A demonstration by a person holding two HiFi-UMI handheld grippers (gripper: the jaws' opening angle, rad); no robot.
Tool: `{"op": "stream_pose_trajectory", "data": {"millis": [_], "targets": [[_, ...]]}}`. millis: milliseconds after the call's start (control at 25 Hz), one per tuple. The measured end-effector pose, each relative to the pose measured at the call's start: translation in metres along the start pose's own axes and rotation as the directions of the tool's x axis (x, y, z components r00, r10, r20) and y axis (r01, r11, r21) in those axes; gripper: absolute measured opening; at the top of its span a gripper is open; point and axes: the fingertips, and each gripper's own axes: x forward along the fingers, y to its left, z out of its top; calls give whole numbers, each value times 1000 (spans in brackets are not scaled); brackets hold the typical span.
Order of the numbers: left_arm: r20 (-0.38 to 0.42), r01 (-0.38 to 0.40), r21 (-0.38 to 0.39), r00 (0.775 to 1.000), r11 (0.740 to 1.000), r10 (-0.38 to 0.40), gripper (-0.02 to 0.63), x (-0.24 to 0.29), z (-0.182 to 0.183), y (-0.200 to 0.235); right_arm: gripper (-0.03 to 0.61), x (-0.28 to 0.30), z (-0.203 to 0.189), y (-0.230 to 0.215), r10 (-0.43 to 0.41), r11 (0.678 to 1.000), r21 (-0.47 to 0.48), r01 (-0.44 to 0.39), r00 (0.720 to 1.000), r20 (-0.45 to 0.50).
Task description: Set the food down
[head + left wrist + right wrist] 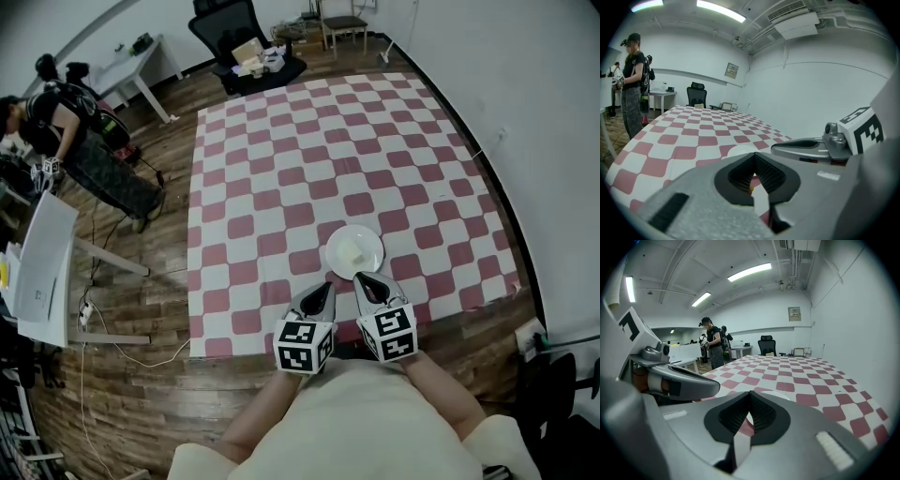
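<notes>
Bright even light from ceiling strip lights (749, 271), slight glare; soft shadows, heavy fisheye warp, dark vignette at edges

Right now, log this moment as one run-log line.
left tongs: shut, empty | right tongs: shut, empty | food: on plate | plate: on checked cloth, just ahead of tongs

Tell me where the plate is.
In the head view the plate lies on the checked cloth near its close edge, right of centre, just beyond the tips of the left gripper and right gripper.
</notes>
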Motion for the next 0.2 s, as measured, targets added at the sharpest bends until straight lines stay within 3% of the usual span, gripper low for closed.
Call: {"op": "stream_pose_trajectory", "data": {"millis": [200], "targets": [[1, -3, -2, 1000, 1000, 3, 6, -1, -1, 1, 5, 1, 1, 2, 1, 1000, -11, -1, 1000, 2]]}}
